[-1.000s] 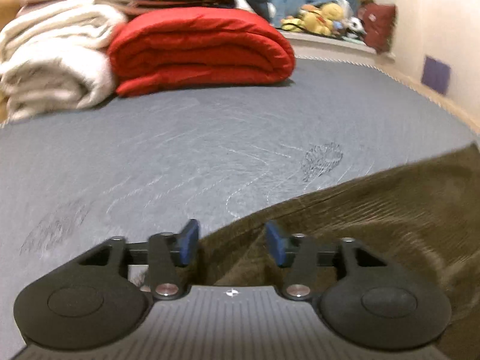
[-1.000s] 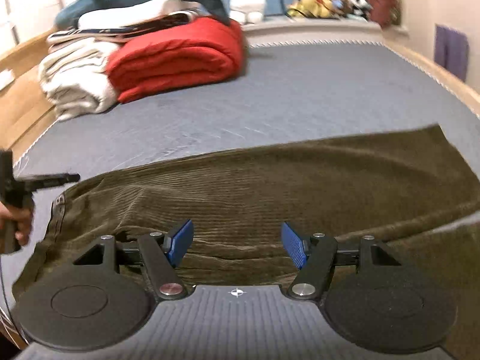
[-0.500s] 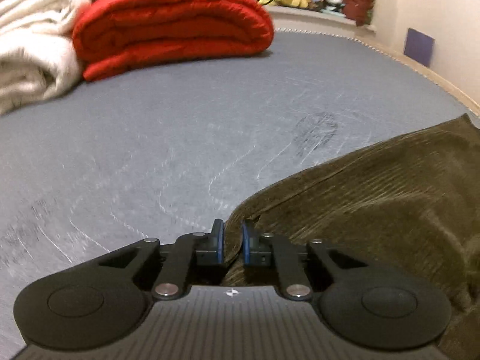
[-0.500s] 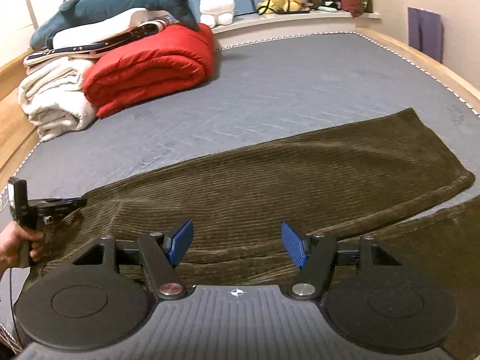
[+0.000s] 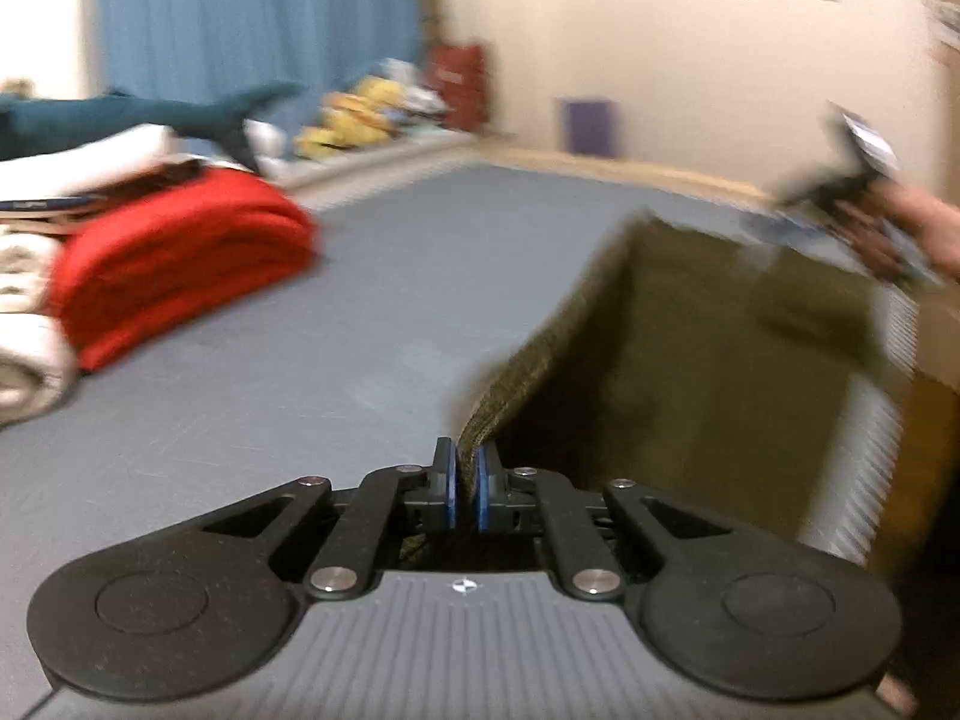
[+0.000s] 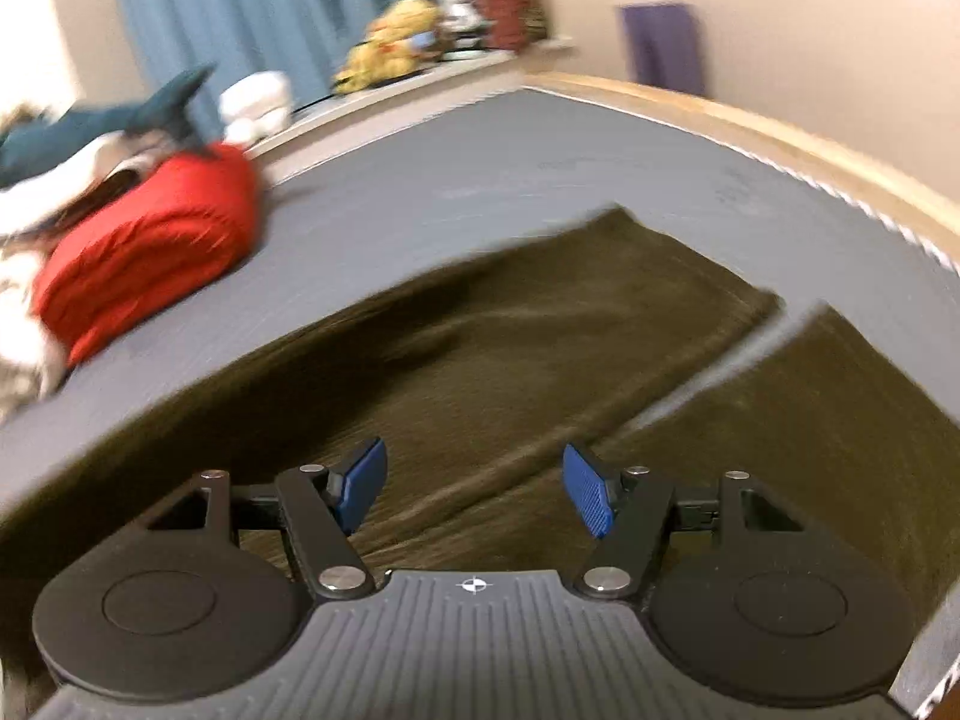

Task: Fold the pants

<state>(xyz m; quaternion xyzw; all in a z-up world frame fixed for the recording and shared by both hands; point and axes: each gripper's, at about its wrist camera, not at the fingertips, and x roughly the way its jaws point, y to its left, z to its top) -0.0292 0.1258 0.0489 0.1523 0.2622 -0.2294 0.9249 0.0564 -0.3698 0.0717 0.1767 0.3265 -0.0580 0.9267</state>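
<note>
Pinched tight, the left tool (image 5: 465,489) is clamping an edge of the pants (image 5: 690,360) between its blue pads (image 5: 447,495), and I am seeing the olive-brown corduroy rising out of the closed jaws as a raised ridge that runs away toward the far right. Nothing else is touching those pads. Beyond the ridge the fabric is dropping into a dark sheet that is lying over the grey bed (image 5: 360,300).

On my other side, the right tool (image 6: 474,489) is standing wide, with nothing between its pads (image 6: 585,495); I am reading them as hanging above the cloth, though the blur is keeping me from telling whether the tips are brushing it. Below and ahead of them the pants are spreading across the bed, two legs lying side by side with a thin strip of grey showing between them toward the right.

In the left wrist view the right tool is also showing at the far right edge, blurred, gripped in a hand (image 5: 927,228) above the far end of the pants.

Farther off, a red folded blanket (image 6: 144,252) is sitting at the left on the bed, touching a white bundle (image 5: 24,312). Behind them a dark teal plush shark (image 6: 102,120) is lying on the pile, and a blue curtain (image 5: 258,18) is hanging at the back wall.
</note>
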